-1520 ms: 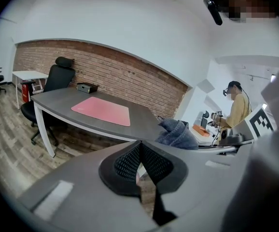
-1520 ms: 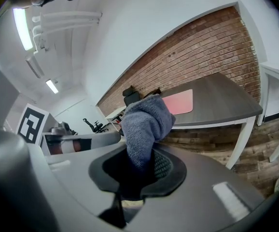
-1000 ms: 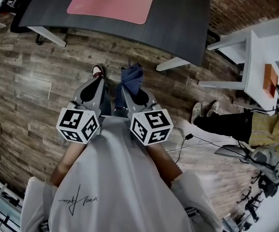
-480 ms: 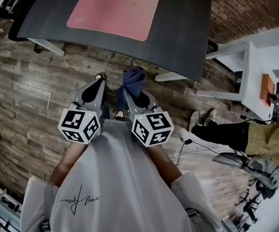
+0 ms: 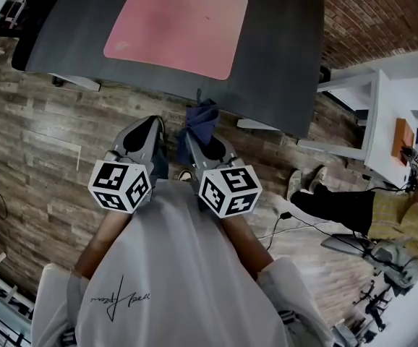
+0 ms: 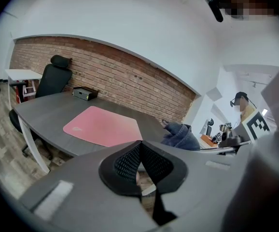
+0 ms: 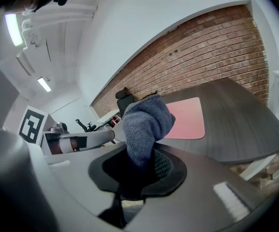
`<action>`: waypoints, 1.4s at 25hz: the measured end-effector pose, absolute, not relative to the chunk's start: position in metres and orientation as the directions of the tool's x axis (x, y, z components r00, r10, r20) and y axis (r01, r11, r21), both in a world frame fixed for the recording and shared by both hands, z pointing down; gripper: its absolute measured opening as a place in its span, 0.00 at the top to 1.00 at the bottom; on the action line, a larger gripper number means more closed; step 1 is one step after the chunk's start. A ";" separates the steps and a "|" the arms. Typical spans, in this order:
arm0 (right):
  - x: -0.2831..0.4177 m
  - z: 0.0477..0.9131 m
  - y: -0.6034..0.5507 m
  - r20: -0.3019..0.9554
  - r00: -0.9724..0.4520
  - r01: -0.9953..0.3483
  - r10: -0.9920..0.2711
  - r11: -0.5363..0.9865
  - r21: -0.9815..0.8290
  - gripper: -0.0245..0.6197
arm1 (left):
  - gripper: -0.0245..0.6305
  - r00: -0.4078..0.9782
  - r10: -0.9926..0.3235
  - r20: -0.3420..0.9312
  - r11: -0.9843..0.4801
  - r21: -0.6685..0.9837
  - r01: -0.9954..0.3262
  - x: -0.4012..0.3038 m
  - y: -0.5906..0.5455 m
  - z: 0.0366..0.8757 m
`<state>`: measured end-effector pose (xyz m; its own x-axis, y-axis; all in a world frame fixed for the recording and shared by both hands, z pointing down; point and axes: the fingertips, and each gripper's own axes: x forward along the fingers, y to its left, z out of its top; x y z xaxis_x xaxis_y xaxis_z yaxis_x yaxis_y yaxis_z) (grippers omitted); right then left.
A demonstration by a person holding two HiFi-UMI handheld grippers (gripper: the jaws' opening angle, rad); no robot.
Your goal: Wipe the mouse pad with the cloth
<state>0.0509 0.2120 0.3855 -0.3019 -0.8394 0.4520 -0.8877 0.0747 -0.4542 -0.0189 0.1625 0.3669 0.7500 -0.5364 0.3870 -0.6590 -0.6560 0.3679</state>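
Seemingly at the approach step, a bunched blue-grey cloth (image 7: 146,124) is clamped in the right hand-held gripper (image 7: 139,166), the left hand-held gripper (image 6: 139,163) is closed empty, and a forward reach onto the pink rectangular mouse pad (image 5: 176,26) is called for.

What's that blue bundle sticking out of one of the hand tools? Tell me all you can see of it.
The cloth is dusty blue, with a soft, fuzzy, knit-like look. It is bunched into a lump: its lower end is pinched between the jaws of the right gripper, and the rest stands up and flops over at the top. It is held in the air by the front edge of the dark desk, apart from the pink mouse pad.
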 end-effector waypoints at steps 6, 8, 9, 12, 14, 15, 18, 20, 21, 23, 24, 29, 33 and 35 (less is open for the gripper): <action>0.043 0.387 0.174 0.467 -0.303 -0.884 -0.831 0.062 -0.463 0.86 | 0.94 0.750 -0.526 0.401 -0.652 0.375 -0.658 -0.027 0.124 0.368; 0.042 0.386 0.160 0.472 -0.292 -0.888 -0.832 0.053 -0.456 0.85 | 0.94 0.756 -0.520 0.398 -0.656 0.380 -0.652 -0.028 0.108 0.366; 0.042 0.385 0.152 0.474 -0.285 -0.891 -0.833 0.048 -0.451 0.85 | 0.94 0.759 -0.516 0.397 -0.659 0.383 -0.648 -0.029 0.100 0.365; 0.047 0.385 0.134 0.486 -0.260 -0.894 -0.834 0.019 -0.447 0.85 | 0.94 0.771 -0.497 0.398 -0.668 0.391 -0.633 -0.025 0.079 0.365; 0.049 0.385 0.122 0.490 -0.247 -0.893 -0.836 0.000 -0.450 0.85 | 0.94 0.779 -0.485 0.398 -0.677 0.393 -0.622 -0.023 0.067 0.364; 0.048 0.385 0.116 0.491 -0.244 -0.893 -0.836 -0.005 -0.451 0.85 | 0.94 0.782 -0.481 0.396 -0.682 0.392 -0.618 -0.024 0.060 0.363; 0.043 0.384 0.097 0.489 -0.240 -0.894 -0.839 -0.006 -0.449 0.85 | 0.94 0.788 -0.476 0.390 -0.689 0.392 -0.610 -0.027 0.040 0.360; 0.041 0.383 0.085 0.487 -0.236 -0.895 -0.841 -0.007 -0.446 0.85 | 0.94 0.791 -0.474 0.386 -0.693 0.391 -0.606 -0.028 0.027 0.358; 0.041 0.382 0.079 0.485 -0.232 -0.896 -0.843 -0.010 -0.444 0.85 | 0.94 0.793 -0.473 0.384 -0.696 0.390 -0.603 -0.028 0.021 0.357; 0.041 0.380 0.068 0.482 -0.214 -0.898 -0.849 -0.023 -0.439 0.85 | 0.94 0.797 -0.470 0.379 -0.701 0.389 -0.598 -0.030 0.009 0.355; 0.041 0.379 0.062 0.479 -0.199 -0.900 -0.855 -0.034 -0.435 0.85 | 0.94 0.799 -0.468 0.377 -0.703 0.389 -0.595 -0.032 0.003 0.355; 0.041 0.379 0.041 0.477 -0.153 -0.899 -0.866 -0.078 -0.430 0.85 | 0.94 0.813 -0.452 0.368 -0.715 0.396 -0.576 -0.037 -0.021 0.354; 0.033 0.382 0.027 0.475 -0.136 -0.904 -0.869 -0.088 -0.419 0.85 | 0.94 0.824 -0.439 0.359 -0.723 0.403 -0.561 -0.044 -0.040 0.356; 0.031 0.384 0.025 0.478 -0.124 -0.904 -0.870 -0.099 -0.415 0.85 | 0.94 0.831 -0.424 0.360 -0.727 0.411 -0.549 -0.045 -0.043 0.359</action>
